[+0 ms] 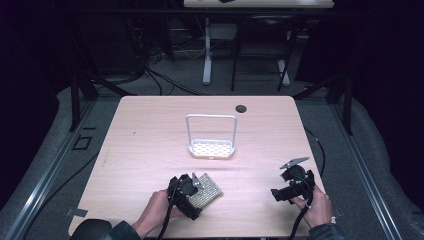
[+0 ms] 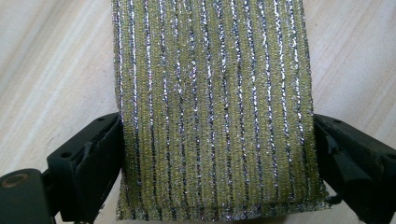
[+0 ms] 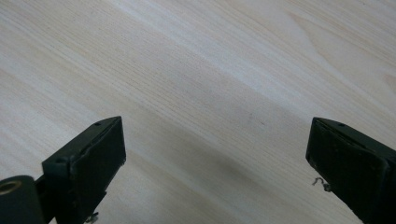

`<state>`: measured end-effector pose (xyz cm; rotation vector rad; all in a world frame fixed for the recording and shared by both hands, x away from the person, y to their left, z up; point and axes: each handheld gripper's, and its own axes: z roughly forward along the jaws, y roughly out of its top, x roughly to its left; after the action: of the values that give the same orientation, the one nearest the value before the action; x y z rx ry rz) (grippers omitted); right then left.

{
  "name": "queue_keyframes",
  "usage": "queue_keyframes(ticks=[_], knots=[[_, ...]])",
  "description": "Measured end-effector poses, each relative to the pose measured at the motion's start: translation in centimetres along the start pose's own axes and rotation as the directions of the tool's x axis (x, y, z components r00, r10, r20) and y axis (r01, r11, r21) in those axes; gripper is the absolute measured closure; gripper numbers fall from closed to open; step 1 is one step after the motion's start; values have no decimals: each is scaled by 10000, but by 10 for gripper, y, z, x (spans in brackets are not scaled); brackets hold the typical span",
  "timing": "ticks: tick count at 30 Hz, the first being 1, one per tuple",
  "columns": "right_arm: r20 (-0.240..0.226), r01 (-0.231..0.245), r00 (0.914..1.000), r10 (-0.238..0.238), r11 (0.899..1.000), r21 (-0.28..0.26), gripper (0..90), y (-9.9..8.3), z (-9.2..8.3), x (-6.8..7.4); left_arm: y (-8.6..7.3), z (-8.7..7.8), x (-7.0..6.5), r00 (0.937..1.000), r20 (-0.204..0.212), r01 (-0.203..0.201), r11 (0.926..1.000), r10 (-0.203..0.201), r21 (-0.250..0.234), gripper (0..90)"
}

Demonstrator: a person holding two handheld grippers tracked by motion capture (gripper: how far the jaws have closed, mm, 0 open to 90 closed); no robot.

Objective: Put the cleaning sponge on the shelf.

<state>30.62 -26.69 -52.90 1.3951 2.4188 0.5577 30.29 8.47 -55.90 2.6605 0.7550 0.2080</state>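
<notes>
In the high view the left gripper (image 1: 196,186) sits at the lower middle of the frame, low over the table (image 1: 150,135), with a yellow-green scouring pad (image 1: 207,192) lying flat on the wood right in front of it. The left gripper view shows the pad (image 2: 215,112) between the two black jaws — each jaw pressed against one long edge, so the gripper is clamped across the pad's width. Silver threads run in stripes along the pad, and its near end lies at the bottom of that frame.

The right gripper (image 1: 290,187) is at the lower right of the high view, held in a hand (image 1: 316,207) and well apart from the pad. In the right gripper view its jaws stand wide apart over bare wood (image 3: 210,93), with nothing between them.

A white rack (image 1: 211,136) with a tall wire loop and a perforated base stands at the middle of the table, above the pad in the frame and apart from it — bare wood lies between the two. A dark round hole (image 1: 241,108) sits near the table's far edge, to the upper right of the rack.
</notes>
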Motion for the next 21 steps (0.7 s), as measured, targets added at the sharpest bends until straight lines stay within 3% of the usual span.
queue_keyframes(ticks=[21], knots=[[-259,269,9993,-271,9996,-100,38,5,0,2,3,-7,8,9926,-422,1114,9922,-1139,-565,70]])
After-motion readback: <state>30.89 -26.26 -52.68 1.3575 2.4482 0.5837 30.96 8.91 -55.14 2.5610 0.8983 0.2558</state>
